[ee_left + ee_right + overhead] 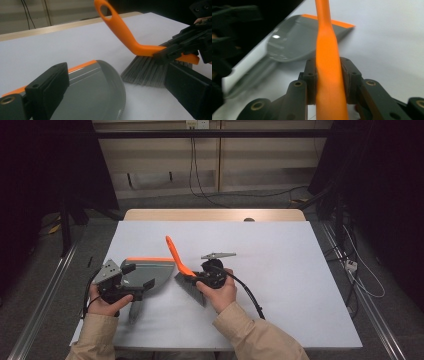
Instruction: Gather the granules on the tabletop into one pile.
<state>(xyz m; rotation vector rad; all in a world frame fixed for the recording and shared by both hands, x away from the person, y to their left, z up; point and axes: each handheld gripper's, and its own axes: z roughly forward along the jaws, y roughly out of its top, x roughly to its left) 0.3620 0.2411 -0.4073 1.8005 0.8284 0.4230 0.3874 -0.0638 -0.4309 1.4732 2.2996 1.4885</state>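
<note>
The left gripper's (pixel 120 95) two black jaws rise from the bottom edge, one at the lower left and one at the lower right, standing wide apart. Between them lies a grey plastic dustpan (pixel 95 92) with an orange strip along its far edge, flat on the white table (pixel 62 47); its curved rim sits near the grey bristles of a hand brush (pixel 147 71). The left jaw stands over the dustpan's near part; whether it touches cannot be told. The brush's orange plastic handle (pixel 120 27), with an oval hole at its tip, slants up to the left. At the right the other black gripper (pixel 185 43) clamps the brush's orange back
</note>
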